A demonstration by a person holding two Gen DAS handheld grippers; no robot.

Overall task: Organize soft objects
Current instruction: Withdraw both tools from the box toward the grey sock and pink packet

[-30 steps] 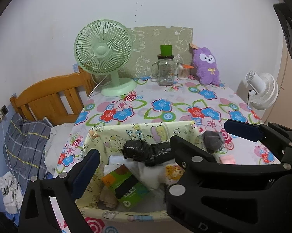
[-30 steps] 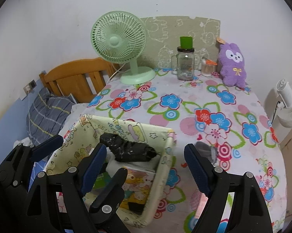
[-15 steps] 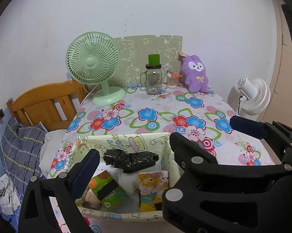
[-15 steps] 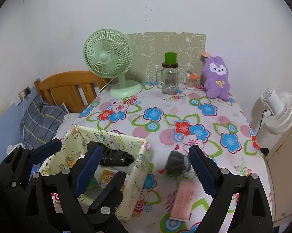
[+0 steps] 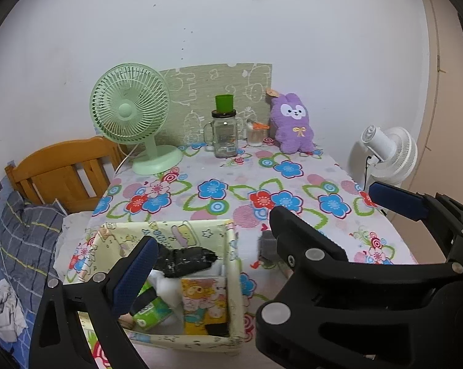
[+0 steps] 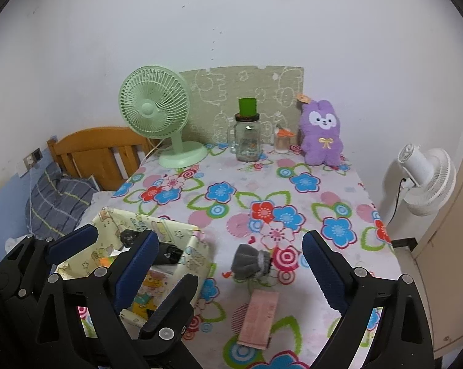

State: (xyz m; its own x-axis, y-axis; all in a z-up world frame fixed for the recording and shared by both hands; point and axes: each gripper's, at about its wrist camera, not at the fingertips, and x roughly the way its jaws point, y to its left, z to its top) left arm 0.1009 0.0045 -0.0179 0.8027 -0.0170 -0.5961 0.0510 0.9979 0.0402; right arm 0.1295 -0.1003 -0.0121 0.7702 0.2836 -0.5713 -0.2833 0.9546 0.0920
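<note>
Right hand-held gripper (image 6: 228, 264) is opening, empty; sock (image 6: 251, 261) and pouch (image 6: 257, 318) are still lying outside the part-filled bin (image 6: 194, 255).

My claws (image 6: 226, 264) are matt black plastic with blue rubbery pads. The tablecloth (image 6: 308, 203) looks like smooth printed cloth, the bunny (image 6: 322, 133) is fuzzy plush, the jar (image 6: 247, 141) glossy glass, the headboard (image 6: 99, 150) varnished wood, and the bin (image 5: 234, 276) soft printed fabric.

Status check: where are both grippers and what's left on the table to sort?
Right gripper opening, nothing between the jaws. Left gripper open, empty. Grey sock and pink packet on the tablecloth beside the fabric box. Nothing in the way.
</note>
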